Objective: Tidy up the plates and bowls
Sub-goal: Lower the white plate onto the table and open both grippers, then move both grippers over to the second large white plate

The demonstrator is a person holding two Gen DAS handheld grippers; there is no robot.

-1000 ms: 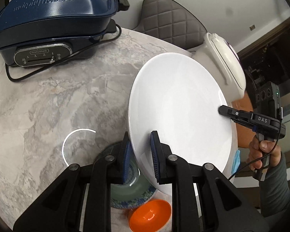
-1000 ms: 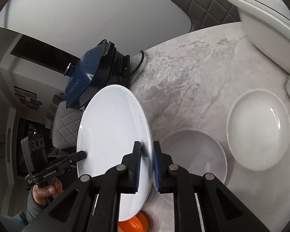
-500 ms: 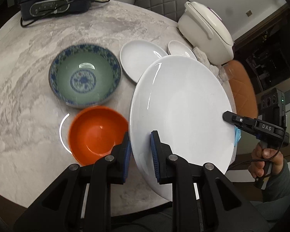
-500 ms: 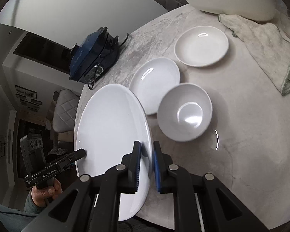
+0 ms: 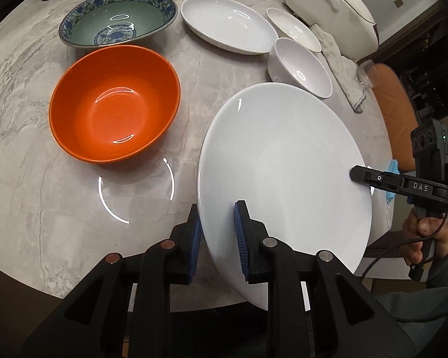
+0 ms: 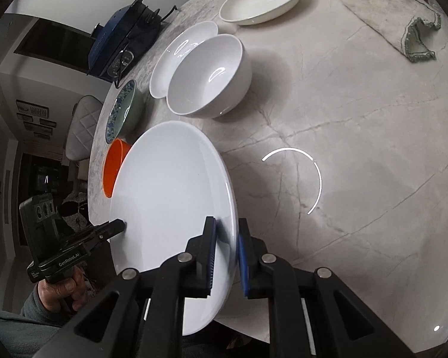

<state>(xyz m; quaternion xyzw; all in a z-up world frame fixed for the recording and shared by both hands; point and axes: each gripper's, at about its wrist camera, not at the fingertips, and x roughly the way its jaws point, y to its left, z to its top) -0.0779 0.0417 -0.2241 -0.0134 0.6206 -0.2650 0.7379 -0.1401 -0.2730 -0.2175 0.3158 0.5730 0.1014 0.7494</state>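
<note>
Pinching the white plate (image 5: 283,161), right gripper (image 5: 355,175) reads "DAS", left gripper (image 6: 121,226) "GenRobot.AI".

Black tongs (image 5: 218,238) with blue ribbed pads, silver screws; grey sleeve (image 5: 444,268).
</note>
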